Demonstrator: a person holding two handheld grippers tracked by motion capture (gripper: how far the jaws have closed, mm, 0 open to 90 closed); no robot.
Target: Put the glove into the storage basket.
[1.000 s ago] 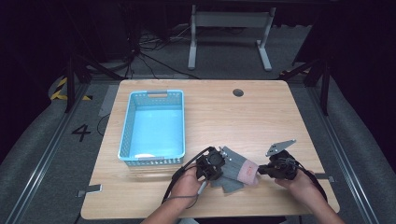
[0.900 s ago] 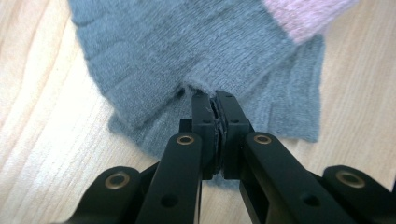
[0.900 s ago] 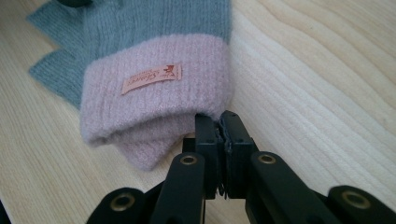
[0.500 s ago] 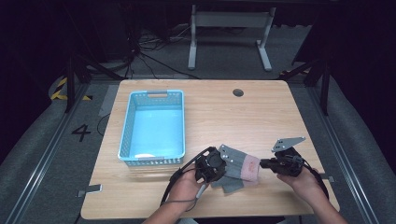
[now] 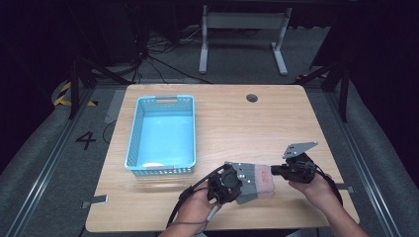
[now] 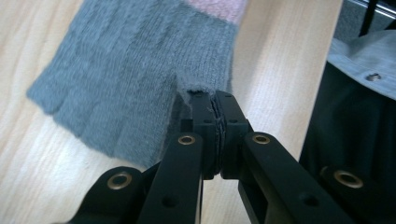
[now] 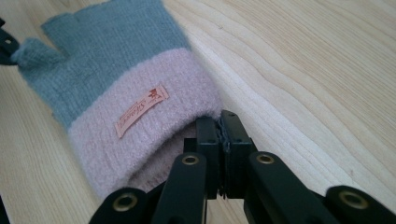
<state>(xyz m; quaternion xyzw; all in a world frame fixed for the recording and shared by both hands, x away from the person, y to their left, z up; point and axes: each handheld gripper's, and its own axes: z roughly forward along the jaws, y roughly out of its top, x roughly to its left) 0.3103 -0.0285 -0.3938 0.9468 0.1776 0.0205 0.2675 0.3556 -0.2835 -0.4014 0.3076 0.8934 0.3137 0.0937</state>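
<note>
Knitwear sits at the near edge of the wooden table (image 5: pixel 237 118): a fingerless glove (image 5: pixel 257 178), grey over the hand part and pale pink at the cuff, lies stretched between the two grippers; in the high view it shows just right of the table's middle, close to the person's side. Left gripper (image 6: pixel 215 100) has its jaws pressed together on a small nub of grey knit at the glove's edge, the fabric pinched right at the tips; the grey ribbed part (image 6: pixel 135 79) spreads out above and to the left of the jaws in the left gripper view, with a strip of pink at the top. Right gripper (image 7: pixel 220 122) has its jaws closed on the rim of the pink cuff (image 7: pixel 149 135), a sliver of knit caught between the pads; a small peach label (image 7: pixel 141 111) with script lies on the cuff, just left of the jaws. In the high view the left hand (image 5: pixel 195 210) holds its gripper at the glove's grey end, and the right hand (image 5: pixel 321 190) holds its gripper at the pink end; a light blue basket (image 5: pixel 133 143) stands on the table's left half, well apart from the glove.
</note>
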